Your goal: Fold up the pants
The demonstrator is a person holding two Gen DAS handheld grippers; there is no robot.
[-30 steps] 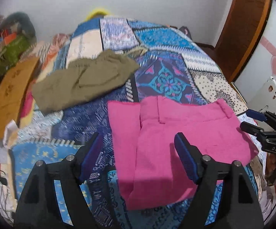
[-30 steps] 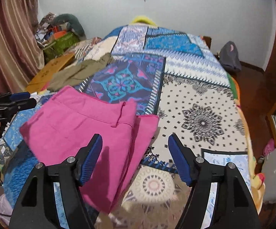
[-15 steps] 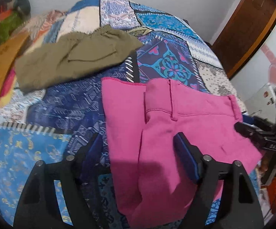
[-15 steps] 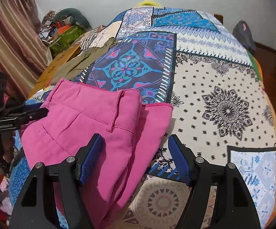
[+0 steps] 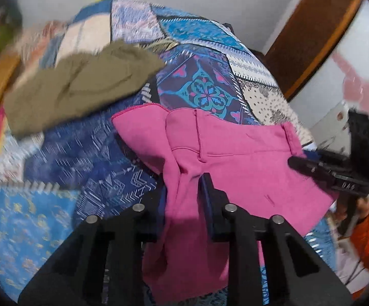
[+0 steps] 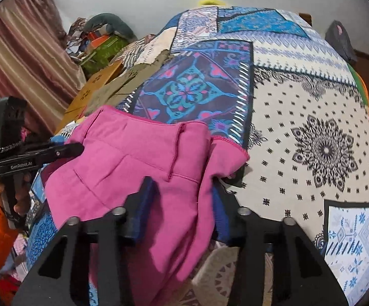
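Presently the pink pants (image 5: 235, 158) lie on the near part of the bed (image 5: 205, 91), partly folded, waistband toward the far side and the lower cloth hanging over the near edge. Left gripper (image 5: 183, 186): fingers drawn close together, clamped on a bunched fold of the pants near the left side of the garment; cloth passes between the blue pads (image 5: 206, 193) and drops below them. Right gripper (image 6: 182, 191): fingers narrowed onto a thicker gather of the same pants (image 6: 138, 158) at the opposite side; the left pad (image 6: 143, 201) presses the cloth, and the right pad is mostly hidden behind the fold, so contact on that side cannot be confirmed, though the cloth fills the gap. Each gripper shows in the other's view, at the outer edge of the pants: the right one (image 5: 337, 176) at the right of the left view, the left one (image 6: 31, 158) at the left of the right view.

Olive pants (image 5: 77, 86) lie flat further up the bed, left of centre, well apart from the pink pair. A patchwork bedspread (image 6: 312, 132) covers the bed. A striped curtain (image 6: 18, 58) hangs at the left of the right view. The left view is blurred along its left side.
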